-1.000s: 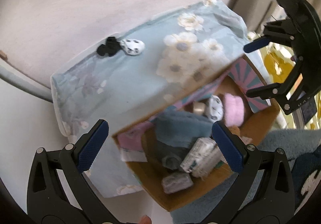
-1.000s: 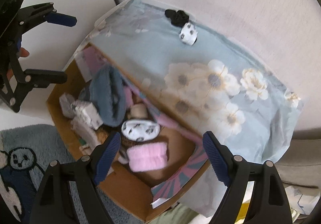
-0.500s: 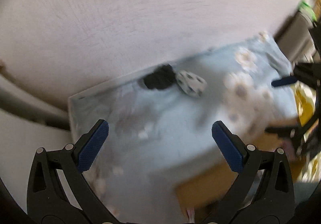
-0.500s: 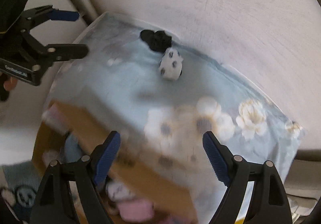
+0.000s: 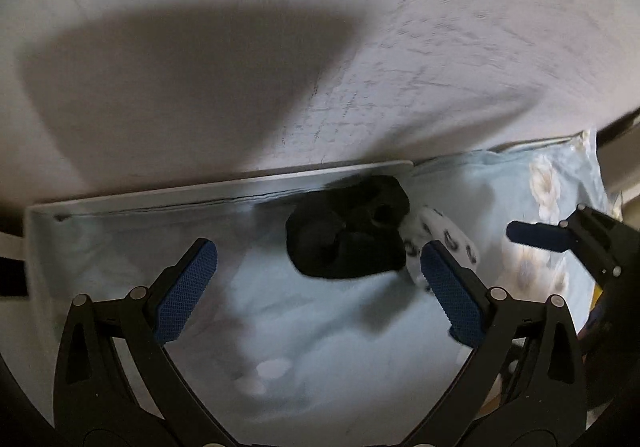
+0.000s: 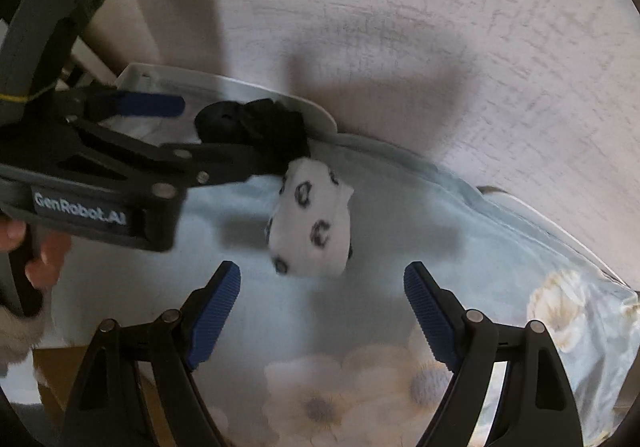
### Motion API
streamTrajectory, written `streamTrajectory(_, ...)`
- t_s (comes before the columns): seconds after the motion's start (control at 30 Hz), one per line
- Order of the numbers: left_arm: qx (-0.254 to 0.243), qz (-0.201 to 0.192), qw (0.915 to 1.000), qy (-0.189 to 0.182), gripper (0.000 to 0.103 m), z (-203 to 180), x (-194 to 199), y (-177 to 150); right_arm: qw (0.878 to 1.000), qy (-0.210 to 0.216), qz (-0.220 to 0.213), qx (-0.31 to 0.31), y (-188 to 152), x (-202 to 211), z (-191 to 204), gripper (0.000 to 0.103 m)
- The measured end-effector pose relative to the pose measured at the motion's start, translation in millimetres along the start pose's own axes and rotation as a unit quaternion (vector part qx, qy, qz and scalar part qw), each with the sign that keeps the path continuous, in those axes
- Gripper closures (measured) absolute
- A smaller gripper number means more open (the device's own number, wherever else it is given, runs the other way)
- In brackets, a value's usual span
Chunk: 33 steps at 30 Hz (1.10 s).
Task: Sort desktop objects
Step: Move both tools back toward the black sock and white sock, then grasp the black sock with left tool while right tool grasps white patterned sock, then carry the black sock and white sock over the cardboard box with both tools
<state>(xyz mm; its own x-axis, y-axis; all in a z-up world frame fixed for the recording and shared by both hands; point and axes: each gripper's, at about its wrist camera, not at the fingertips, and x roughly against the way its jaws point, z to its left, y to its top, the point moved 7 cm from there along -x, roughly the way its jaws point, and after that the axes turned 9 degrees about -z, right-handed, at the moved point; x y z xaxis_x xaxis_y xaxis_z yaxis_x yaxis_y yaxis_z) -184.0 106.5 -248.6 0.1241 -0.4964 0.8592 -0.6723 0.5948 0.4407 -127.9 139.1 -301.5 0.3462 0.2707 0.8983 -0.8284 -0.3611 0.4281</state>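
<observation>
Pale blue floral cloth (image 6: 400, 247) covers the table against the wall (image 5: 280, 27). Left gripper (image 5: 320, 287) and right gripper (image 6: 320, 299) both spread apart, empty. Black sock (image 5: 346, 233) lies at the cloth's back edge, touching the spotted white sock (image 6: 310, 231).

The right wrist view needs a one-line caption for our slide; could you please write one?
Open right gripper faces a spotted white sock bundle beside a black one on floral cloth.
</observation>
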Motion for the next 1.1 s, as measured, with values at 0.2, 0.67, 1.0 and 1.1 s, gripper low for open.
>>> streamTrajectory(0.2,0.014,0.008,0.9998,-0.010,0.011,0,-16,-1,1.000,0.007,-0.005,0.010,7,-11,1,0.037)
streamTrajectory(0.67,-0.005,0.018,0.9994,-0.029,0.088,-12,-22,-11,0.999,0.028,0.000,0.018,5,-8,9,0.072)
streamTrajectory(1.0,-0.025,0.003,0.9997,-0.003,0.089,-16,0,-13,0.999,0.025,-0.001,0.022,-2,19,2,0.073)
streamTrajectory(1.1,-0.032,-0.003,0.9995,-0.006,0.090,-21,17,-13,0.999,0.022,-0.005,0.033,-1,39,0,0.073)
